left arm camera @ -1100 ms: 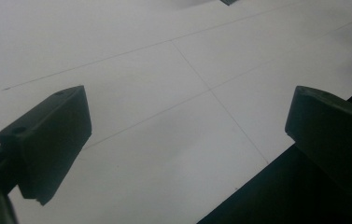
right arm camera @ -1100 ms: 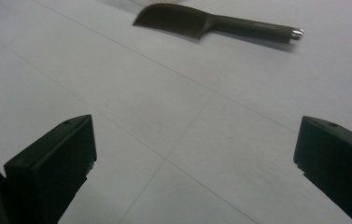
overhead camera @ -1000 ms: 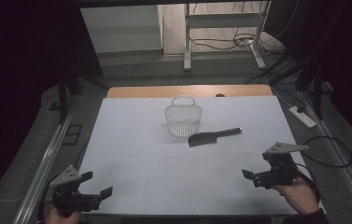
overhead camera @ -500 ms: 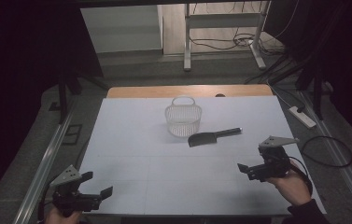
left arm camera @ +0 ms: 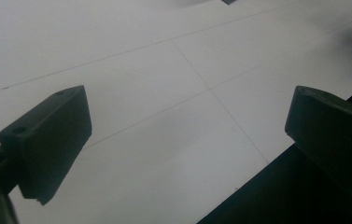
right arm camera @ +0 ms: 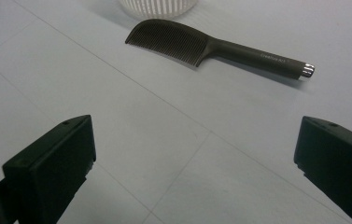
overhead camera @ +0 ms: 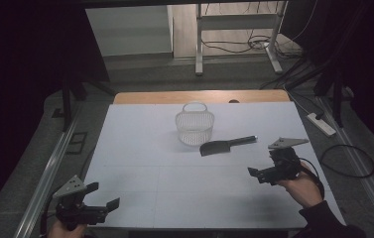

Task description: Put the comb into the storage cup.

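Right gripper (overhead camera: 260, 174) is hovering low over the worktop (overhead camera: 140, 148) toward its right edge, fingers (right arm camera: 47, 172) spread wide and holding nothing, aimed at the dark comb (right arm camera: 211, 46). The comb (overhead camera: 226, 145) is lying flat near the worktop centre, just in front and to the right of the white slatted basket (overhead camera: 194, 126), handle pointing toward the right edge and toothed head nearer the basket; apart or touching there is hard to tell. Likely the wide opening is being kept so the fingers can straddle the slim handle from above, since the comb lies flat with little to get under. The basket is standing upright toward the far edge, mouth up, handle over the top, probably the drop spot. Left gripper (overhead camera: 102, 207) is resting at the near left corner, fingers (left arm camera: 47, 135) also wide apart and empty, well away from the comb and basket, looking parked out of the way while the right side is doing the reaching.
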The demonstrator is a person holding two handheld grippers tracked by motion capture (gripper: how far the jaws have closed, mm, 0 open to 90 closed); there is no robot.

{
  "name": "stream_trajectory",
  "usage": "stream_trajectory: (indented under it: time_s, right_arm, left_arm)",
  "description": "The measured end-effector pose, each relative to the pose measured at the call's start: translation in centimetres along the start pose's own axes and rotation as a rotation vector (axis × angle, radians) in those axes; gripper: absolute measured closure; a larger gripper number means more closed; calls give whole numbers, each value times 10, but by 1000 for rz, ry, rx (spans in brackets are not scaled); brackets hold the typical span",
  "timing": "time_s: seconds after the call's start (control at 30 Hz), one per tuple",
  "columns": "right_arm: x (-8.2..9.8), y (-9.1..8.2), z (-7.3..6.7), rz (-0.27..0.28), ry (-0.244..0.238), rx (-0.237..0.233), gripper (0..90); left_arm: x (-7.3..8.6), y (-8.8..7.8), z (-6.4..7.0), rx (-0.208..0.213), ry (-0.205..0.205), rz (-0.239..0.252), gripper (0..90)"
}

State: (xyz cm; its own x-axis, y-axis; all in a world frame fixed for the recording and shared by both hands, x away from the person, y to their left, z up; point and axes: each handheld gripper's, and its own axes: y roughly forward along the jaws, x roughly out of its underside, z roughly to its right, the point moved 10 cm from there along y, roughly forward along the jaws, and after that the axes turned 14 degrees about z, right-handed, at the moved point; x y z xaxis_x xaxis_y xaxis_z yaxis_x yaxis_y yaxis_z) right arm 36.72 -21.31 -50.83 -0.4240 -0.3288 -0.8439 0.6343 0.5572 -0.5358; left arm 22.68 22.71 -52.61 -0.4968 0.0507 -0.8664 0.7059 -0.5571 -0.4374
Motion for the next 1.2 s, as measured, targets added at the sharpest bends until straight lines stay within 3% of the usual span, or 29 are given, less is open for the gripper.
stream_trajectory:
  time_s: [0.7, 1.2]
  right_arm:
    - [-13, 31, 4, -27, -30, -5, 0]
    - [-27, 54, 7, -39, 9, -14, 0]
  left_arm:
    - [0, 0, 0, 2, -3, 0, 16]
    - [0, 0, -1, 5, -7, -1, 17]
